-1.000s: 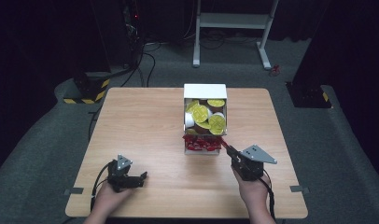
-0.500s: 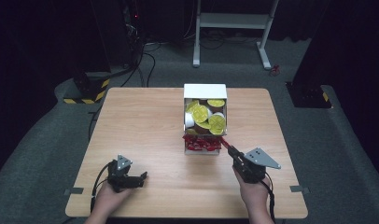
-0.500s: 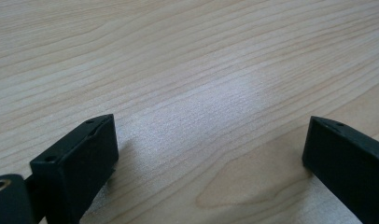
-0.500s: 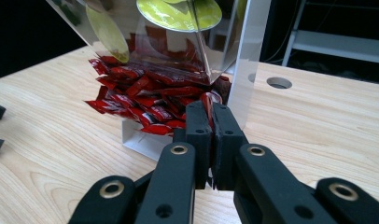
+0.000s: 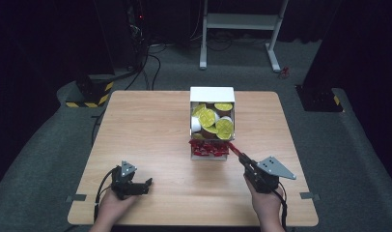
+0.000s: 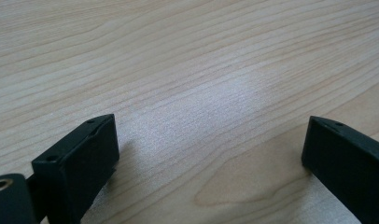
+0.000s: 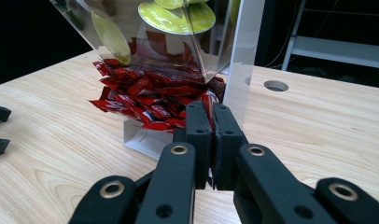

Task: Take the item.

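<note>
A clear and white dispenser box (image 5: 212, 94) stands mid-table, holding yellow-lidded cups (image 5: 207, 117) above and a pile of red packets (image 5: 207, 148) in its lower tray. My right gripper (image 5: 243, 158) is just right of the tray's front, shut on a red packet (image 5: 235, 147) that stretches from the pile to its jaws. In the right gripper view the jaws (image 7: 212, 112) are pressed together with the red packet's edge (image 7: 210, 99) between them, right at the pile (image 7: 145, 93). My left gripper (image 5: 147, 184) rests open on the wooden table (image 5: 146, 125) at front left, nothing between its jaws (image 6: 211, 154).
A round hole (image 7: 275, 86) sits in the tabletop right of the box. Beyond the table are a white metal stand (image 5: 242, 21) and a yellow-black striped base (image 5: 90, 92) on the dark floor. Bare wood lies between the two grippers.
My right gripper has drawn back a little toward the person and to the right, pulling the red packet out from the pile. The left gripper has stayed put.
</note>
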`<state>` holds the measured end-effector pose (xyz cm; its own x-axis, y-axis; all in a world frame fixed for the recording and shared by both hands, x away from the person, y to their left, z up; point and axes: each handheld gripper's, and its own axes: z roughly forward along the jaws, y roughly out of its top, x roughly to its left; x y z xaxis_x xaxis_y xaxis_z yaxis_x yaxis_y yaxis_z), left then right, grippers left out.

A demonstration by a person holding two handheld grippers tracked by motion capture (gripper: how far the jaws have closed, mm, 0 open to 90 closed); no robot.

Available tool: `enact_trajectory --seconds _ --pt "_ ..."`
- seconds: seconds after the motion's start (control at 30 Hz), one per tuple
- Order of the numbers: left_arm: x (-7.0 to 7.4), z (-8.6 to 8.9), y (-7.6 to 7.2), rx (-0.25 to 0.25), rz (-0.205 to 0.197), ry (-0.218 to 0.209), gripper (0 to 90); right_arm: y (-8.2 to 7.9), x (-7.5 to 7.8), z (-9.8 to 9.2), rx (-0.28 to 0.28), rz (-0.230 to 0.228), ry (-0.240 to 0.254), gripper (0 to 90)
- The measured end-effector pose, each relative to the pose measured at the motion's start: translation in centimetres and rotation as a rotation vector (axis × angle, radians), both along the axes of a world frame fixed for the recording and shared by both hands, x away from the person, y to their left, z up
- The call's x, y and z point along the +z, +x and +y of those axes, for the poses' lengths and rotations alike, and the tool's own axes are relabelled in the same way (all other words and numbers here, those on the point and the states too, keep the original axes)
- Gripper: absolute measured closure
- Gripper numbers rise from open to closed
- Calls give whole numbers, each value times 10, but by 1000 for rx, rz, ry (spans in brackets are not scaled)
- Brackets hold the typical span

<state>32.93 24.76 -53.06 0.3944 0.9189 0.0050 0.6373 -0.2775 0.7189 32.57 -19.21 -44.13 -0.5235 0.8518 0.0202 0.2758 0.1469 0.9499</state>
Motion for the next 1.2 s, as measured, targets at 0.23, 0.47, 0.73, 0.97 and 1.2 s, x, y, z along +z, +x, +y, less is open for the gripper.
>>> enact_trajectory --seconds 0.23,0.47,0.73,0.97,1.2 --pt "0 1 1 -11 1 5 35 -7 2 -6 -13 -4 13 878" --pt "0 1 2 -13 5 5 32 -13 4 -9 -19 -11 17 878" --pt "0 1 2 -13 5 5 32 -14 4 -10 -26 -16 23 878" --pt "0 1 2 -13 6 5 31 -15 5 -13 -29 -18 28 878" --pt "0 0 2 -13 7 3 31 -17 7 -17 -37 -19 41 878"
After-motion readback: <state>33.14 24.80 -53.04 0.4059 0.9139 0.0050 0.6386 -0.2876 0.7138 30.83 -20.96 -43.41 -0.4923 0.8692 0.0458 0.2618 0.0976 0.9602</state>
